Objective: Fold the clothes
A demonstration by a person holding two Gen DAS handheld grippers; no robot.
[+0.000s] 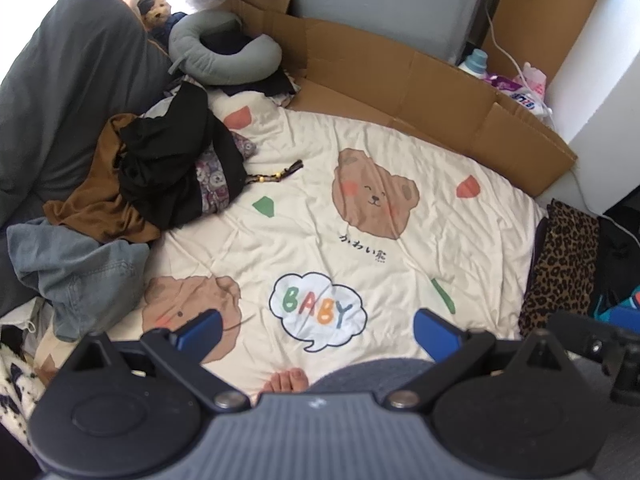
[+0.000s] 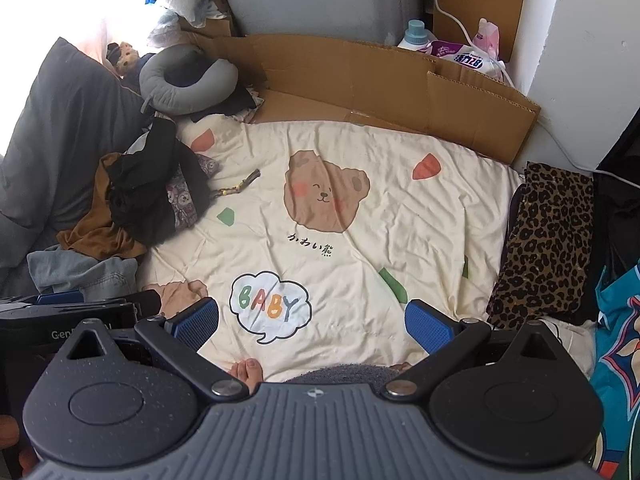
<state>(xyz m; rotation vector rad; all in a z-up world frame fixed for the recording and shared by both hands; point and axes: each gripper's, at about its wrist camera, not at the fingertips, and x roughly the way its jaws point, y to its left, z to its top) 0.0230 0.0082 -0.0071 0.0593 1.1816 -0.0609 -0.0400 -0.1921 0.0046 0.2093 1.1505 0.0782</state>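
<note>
Cream quilt (image 1: 360, 240): lying spread, serving as folding ground.
Clothes pile (image 1: 132, 184): sitting unfolded at the bed's left edge.
Left claw (image 1: 316, 330): hovering spread wide, empty.
Right claw (image 2: 312, 322): likewise gaping, empty.
Advice: probably lifting one top garment only, pinching an edge.

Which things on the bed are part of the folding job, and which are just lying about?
For the job:
black garment
brown garment
jeans
patterned cloth
leopard-print cloth, already lying flat
left hand-held gripper and right hand-held gripper, both open and empty

Lying about:
neck pillow
teddy bear
cardboard
detergent bottle
beaded cord
grey pillow
</note>
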